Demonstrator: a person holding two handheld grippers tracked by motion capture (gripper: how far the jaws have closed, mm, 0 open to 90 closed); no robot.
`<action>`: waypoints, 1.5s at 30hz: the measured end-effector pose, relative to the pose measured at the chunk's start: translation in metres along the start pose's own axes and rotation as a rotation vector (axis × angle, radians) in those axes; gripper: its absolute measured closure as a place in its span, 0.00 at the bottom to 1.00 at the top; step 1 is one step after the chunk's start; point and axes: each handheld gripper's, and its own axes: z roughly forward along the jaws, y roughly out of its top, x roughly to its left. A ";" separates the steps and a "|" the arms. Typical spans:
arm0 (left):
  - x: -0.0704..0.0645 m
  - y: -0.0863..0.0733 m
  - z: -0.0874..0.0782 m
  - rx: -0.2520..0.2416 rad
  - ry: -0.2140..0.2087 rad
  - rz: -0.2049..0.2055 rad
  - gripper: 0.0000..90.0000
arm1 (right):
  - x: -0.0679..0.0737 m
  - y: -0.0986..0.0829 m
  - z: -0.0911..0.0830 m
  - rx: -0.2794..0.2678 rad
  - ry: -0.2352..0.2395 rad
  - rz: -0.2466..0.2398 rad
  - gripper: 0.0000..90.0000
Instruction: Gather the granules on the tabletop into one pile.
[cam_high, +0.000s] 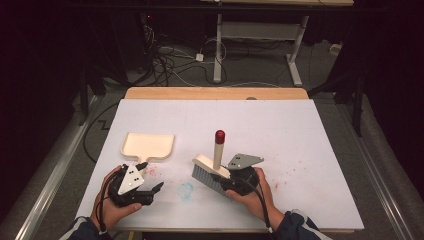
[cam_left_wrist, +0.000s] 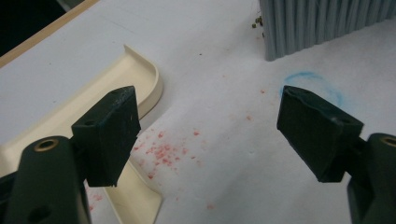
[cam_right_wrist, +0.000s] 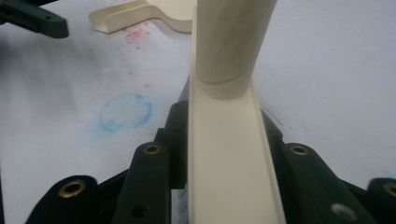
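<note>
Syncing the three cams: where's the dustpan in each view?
High view: dustpan left of centre, just beyond the left gripper.
Left gripper view: dustpan at left, behind the left jaw.
Right gripper view: dustpan at the top edge, left of the brush.
Shared landmark: blue ring on the table.

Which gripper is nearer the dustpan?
Left. The left gripper hovers open beside the dustpan handle; the right gripper, clamping the brush, sits farther away.
</note>
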 end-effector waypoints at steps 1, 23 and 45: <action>0.000 0.000 0.000 0.001 0.000 0.001 0.23 | -0.002 -0.001 -0.001 0.002 -0.009 0.014 0.75; -0.001 0.001 0.003 0.010 -0.010 -0.003 0.23 | 0.025 0.021 0.015 -0.141 -0.083 0.146 0.75; -0.003 0.000 0.009 0.053 -0.031 0.022 0.23 | -0.009 -0.009 -0.003 -0.081 -0.235 0.367 0.75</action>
